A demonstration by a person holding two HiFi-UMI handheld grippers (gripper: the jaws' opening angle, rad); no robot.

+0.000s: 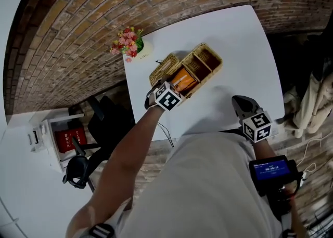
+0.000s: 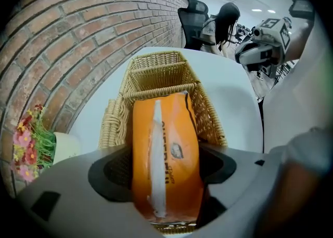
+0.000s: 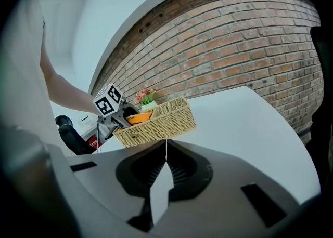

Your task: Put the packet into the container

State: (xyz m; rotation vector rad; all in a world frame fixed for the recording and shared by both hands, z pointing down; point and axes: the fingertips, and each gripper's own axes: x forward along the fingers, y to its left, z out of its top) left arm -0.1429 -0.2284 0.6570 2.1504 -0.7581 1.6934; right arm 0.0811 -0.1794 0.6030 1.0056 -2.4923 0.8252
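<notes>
I am grasping the orange packet (image 2: pixel 164 143) in the left hand-held gripper (image 2: pixel 165 172) at the wicker container (image 2: pixel 156 73), right hand-held gripper (image 3: pixel 165 172) clenched empty above the tabletop (image 3: pixel 244 122).

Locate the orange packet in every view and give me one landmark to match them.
Head view: orange packet just above centre, in the near end of the wicker basket.
Left gripper view: orange packet fills the lower centre, clamped in the left claw.
Right gripper view: orange packet small, left of centre, at the basket's left end.
Shared landmark: the wicker basket, seen in all three views.
</notes>
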